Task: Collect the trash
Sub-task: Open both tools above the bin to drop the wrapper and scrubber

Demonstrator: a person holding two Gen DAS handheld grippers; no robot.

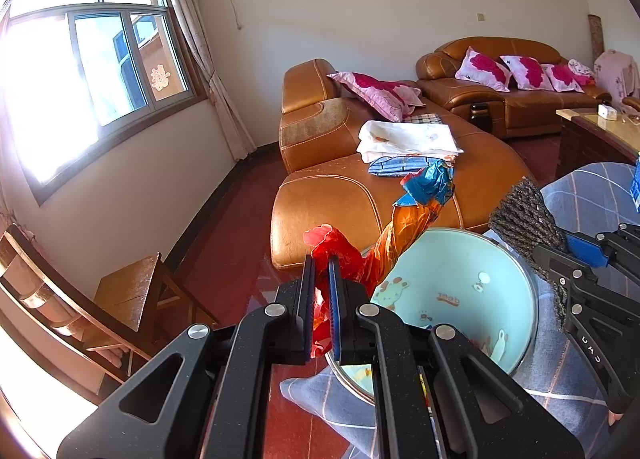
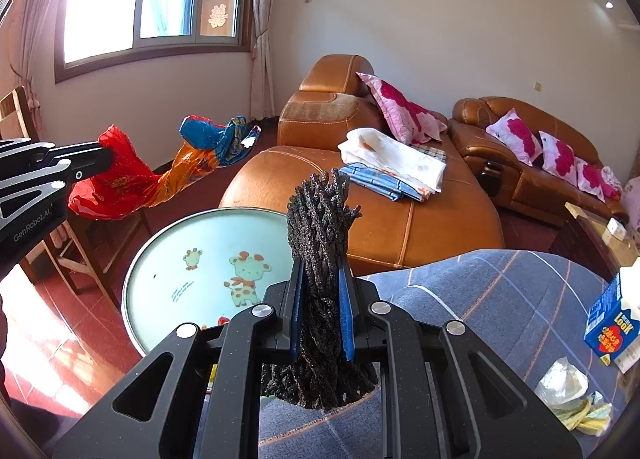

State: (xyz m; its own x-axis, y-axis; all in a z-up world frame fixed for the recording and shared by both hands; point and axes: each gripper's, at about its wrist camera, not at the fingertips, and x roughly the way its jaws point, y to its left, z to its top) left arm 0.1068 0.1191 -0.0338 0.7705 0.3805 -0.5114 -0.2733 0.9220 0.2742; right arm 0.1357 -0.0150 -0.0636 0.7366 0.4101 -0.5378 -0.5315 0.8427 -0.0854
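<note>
1. Trash: left gripper [image 1: 322, 275] clamped on a red-orange plastic bag [image 2: 120, 187], held up left of the round basin [image 2: 208, 259].
2. Right gripper [image 2: 322, 299] clamped on a dark crinkled wad [image 2: 320, 219] at the basin's right edge.
3. I judge we're mid-collection; next I need a drop spot.

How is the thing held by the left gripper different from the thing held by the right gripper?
The plastic bag in the left gripper is thin, glossy and bright red, orange and blue; the dark rough piece in the right gripper is blackish, matte and coarse. The plastic bag stretches out sideways, while the dark rough piece stands upright between the fingers. Both are clamped above the round basin.
</note>
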